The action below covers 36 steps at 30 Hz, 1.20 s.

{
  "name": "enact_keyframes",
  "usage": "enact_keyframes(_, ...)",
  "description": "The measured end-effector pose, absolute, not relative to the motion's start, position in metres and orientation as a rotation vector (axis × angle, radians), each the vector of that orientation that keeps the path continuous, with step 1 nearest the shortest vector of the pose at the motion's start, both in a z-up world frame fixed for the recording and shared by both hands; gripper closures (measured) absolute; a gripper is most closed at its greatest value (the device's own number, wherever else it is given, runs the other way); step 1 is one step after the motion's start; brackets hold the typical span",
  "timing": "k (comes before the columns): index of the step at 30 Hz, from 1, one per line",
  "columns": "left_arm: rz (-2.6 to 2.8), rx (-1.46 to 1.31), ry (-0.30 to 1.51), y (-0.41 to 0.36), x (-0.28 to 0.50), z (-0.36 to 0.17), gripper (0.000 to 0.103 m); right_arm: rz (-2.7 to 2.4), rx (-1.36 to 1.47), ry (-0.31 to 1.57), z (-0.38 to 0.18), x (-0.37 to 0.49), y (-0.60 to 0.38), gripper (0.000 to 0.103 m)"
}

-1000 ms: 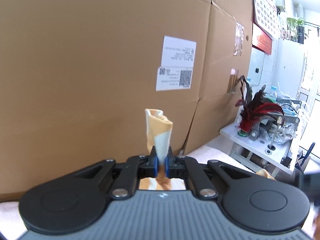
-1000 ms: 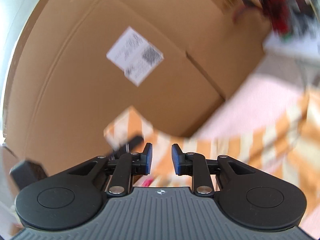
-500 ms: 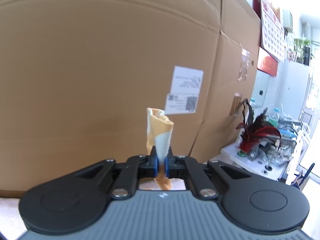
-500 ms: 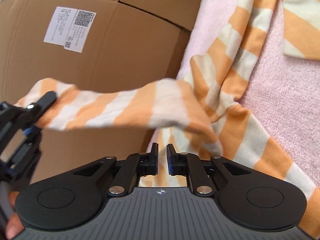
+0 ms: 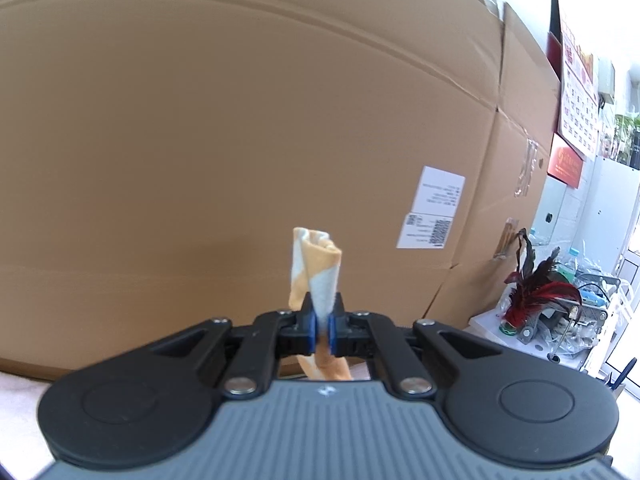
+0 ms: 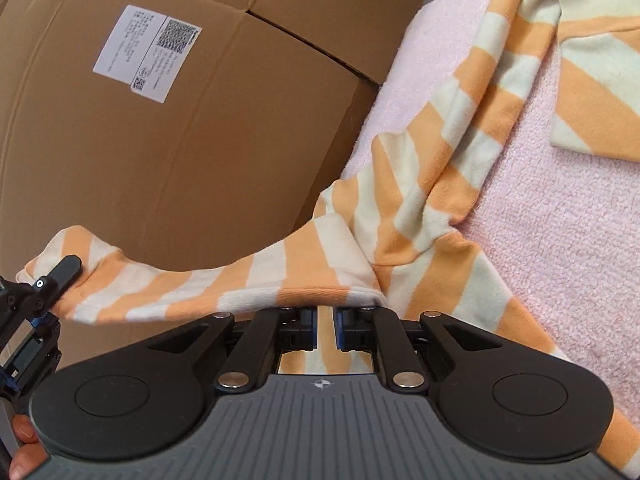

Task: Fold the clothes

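Right tool (image 6: pixel 327 330) dropped onto striped sleeve (image 6: pixel 256 280).

Bright, even daylight fills both views. The window area (image 5: pixel 628 216) at the far right is overexposed. Strong fisheye bending bows the cardboard box (image 5: pixel 240 140), with dark vignetted corners. Focus is sharp, shadows soft.

— What did my left gripper (image 5: pixel 320 326) look like?
— I saw black linkage arms with silver pivot screws, blue pads (image 5: pixel 310 329) on the fingertips, and a grey ribbed body with two round black caps.
— And my right gripper (image 6: pixel 327 326)?
— Same build: black arms, silver screws, ribbed grey housing, a small crosshair mark.
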<state>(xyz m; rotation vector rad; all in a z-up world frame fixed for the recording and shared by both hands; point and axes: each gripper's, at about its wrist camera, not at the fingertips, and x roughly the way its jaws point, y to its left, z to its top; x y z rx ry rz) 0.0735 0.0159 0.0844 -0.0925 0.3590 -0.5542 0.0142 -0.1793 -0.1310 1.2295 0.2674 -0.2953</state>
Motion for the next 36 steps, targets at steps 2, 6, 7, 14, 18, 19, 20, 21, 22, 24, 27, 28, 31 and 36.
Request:
enact_keyframes(2, -0.548, -0.100, 0.361, 0.023, 0.073, 0.083, 0.102, -0.304, 1.209, 0.265, -0.131, 0.014, -0.176, 0.092)
enact_keyframes(6, -0.520, -0.139, 0.364, 0.040, 0.072, 0.078, 0.102, -0.319, 1.152, 0.252, -0.130, 0.011, -0.169, 0.091)
enact_keyframes(7, -0.515, -0.149, 0.364, 0.043, 0.071, 0.078, 0.103, -0.322, 1.147, 0.252, -0.130, 0.012, -0.167, 0.091)
enact_keyframes(14, -0.488, -0.184, 0.347, 0.062, 0.066, 0.080, 0.103, -0.344, 1.047, 0.229, -0.129, 0.015, -0.149, 0.089)
enact_keyframes(18, -0.480, -0.204, 0.324, 0.073, 0.060, 0.085, 0.103, -0.341, 1.023, 0.232, -0.126, 0.016, -0.146, 0.088)
enact_keyframes(19, -0.479, -0.208, 0.319, 0.076, 0.059, 0.086, 0.103, -0.340, 1.016, 0.229, -0.125, 0.016, -0.145, 0.088)
enact_keyframes(20, -0.478, -0.210, 0.316, 0.079, 0.058, 0.088, 0.103, -0.338, 1.014, 0.229, -0.125, 0.016, -0.145, 0.088)
enact_keyframes(21, -0.478, -0.213, 0.314, 0.081, 0.057, 0.089, 0.103, -0.337, 1.012, 0.228, -0.125, 0.016, -0.145, 0.088)
enact_keyframes(22, -0.476, -0.215, 0.311, 0.084, 0.056, 0.090, 0.103, -0.335, 1.010, 0.228, -0.124, 0.016, -0.144, 0.088)
enact_keyframes(24, -0.469, -0.215, 0.308, 0.088, 0.055, 0.092, 0.103, -0.330, 1.009, 0.234, -0.124, 0.016, -0.142, 0.088)
enact_keyframes(27, -0.457, -0.221, 0.301, 0.095, 0.054, 0.094, 0.103, -0.322, 0.999, 0.240, -0.124, 0.016, -0.137, 0.086)
enact_keyframes(28, -0.455, -0.224, 0.299, 0.097, 0.053, 0.095, 0.103, -0.319, 0.993, 0.243, -0.124, 0.016, -0.136, 0.085)
enact_keyframes(31, -0.451, -0.230, 0.281, 0.105, 0.050, 0.098, 0.103, -0.309, 0.982, 0.250, -0.123, 0.017, -0.130, 0.083)
enact_keyframes(36, -0.434, -0.216, 0.233, 0.116, 0.040, 0.107, 0.103, -0.293, 0.958, 0.261, -0.121, 0.021, -0.119, 0.081)
